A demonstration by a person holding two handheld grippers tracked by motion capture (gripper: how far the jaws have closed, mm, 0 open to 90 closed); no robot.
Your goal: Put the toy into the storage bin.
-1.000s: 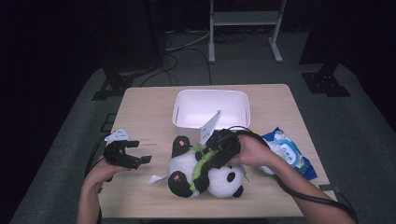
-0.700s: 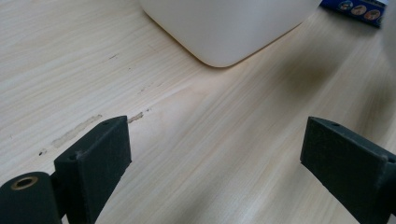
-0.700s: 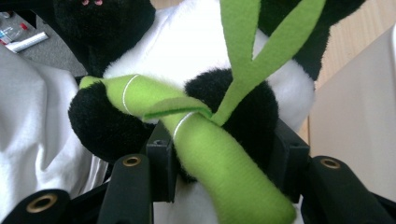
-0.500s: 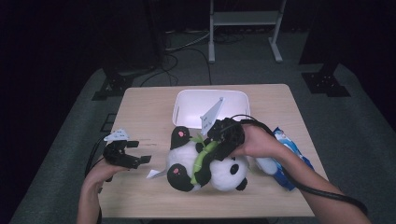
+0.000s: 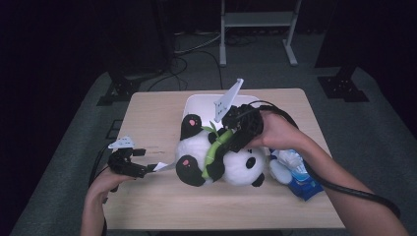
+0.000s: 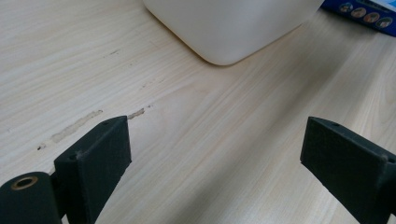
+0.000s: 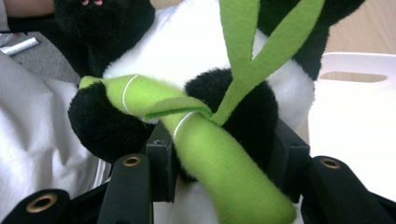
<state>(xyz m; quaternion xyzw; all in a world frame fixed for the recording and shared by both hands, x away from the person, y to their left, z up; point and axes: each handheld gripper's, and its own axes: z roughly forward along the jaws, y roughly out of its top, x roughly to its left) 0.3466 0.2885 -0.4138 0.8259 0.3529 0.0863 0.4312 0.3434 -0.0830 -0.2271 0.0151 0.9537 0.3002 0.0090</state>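
My right gripper [image 5: 235, 140] pinching plush panda [image 5: 216, 160] at bamboo stalk [image 7: 205, 140]; white bin [image 5: 196, 105] at twelve o'clock. My left gripper [image 5: 147, 167] spread, nothing between.

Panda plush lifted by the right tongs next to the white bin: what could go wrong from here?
The right tongs pinch only the panda plush at its black paw and green bamboo, so the soft bulk may sag or slip free. Swinging, it might bump the white bin or the blue packet.
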